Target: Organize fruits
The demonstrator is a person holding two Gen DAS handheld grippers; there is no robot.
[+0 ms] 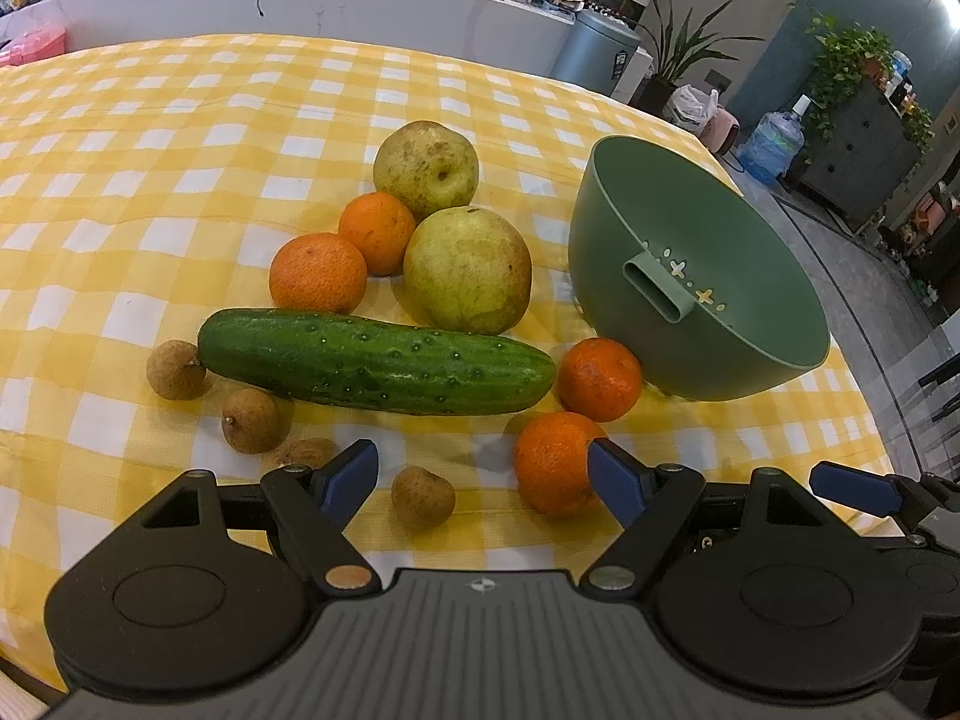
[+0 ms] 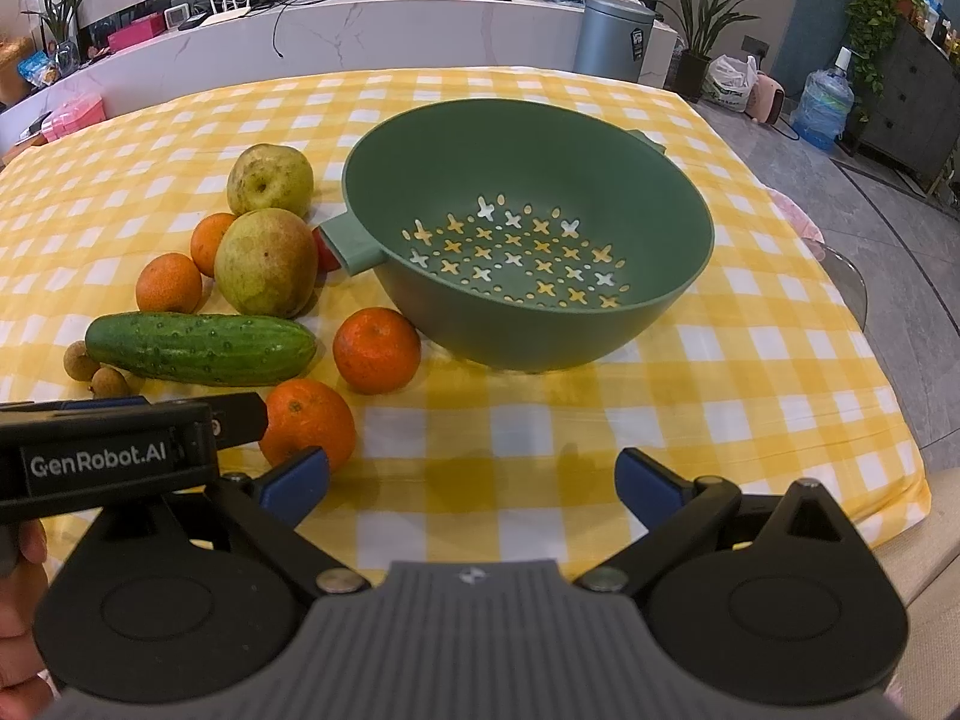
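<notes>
Bright even light, soft shadows, fisheye-bent edges.

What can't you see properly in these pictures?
- Small red thing: right wrist view, mostly hidden behind the big pear and the colander handle.
- One longan: left wrist view, partly covered by the left gripper finger.
- Far colander handle: only its tip shows past the rim.

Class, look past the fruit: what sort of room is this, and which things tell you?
Probably a home living or dining area: a table with a yellow checked cloth, a marble-look counter cluttered with household items, potted plants and a water jug on the floor.
</notes>
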